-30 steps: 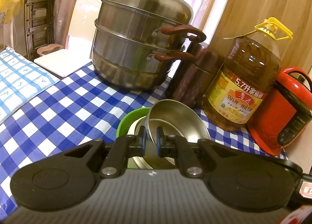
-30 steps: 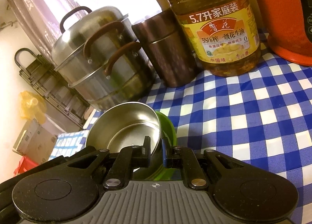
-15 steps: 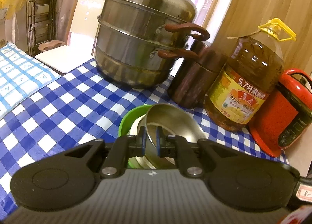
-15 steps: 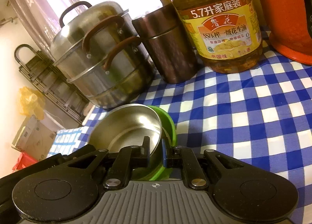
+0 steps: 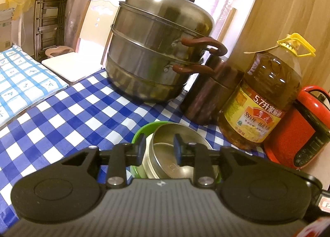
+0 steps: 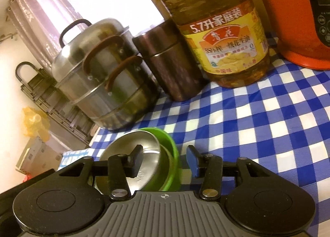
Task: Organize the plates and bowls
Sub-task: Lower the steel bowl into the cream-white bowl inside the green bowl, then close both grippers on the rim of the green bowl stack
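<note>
Your left claw (image 5: pixel 158 147) is opening, pads straddling the steel bowl (image 5: pixel 177 154) rim without pressing it. Your right claw (image 6: pixel 164 160) is opening too, the rims of that bowl and the green bowl (image 6: pixel 171 154) between its pads, unclamped. Bowls sit nested on the checked worktop (image 5: pixel 68 113), near its left edge; open cloth lies to your right. Behind stand a steamer pot (image 5: pixel 158 47) and an oil bottle (image 5: pixel 264 100) marked "5.7".
</note>
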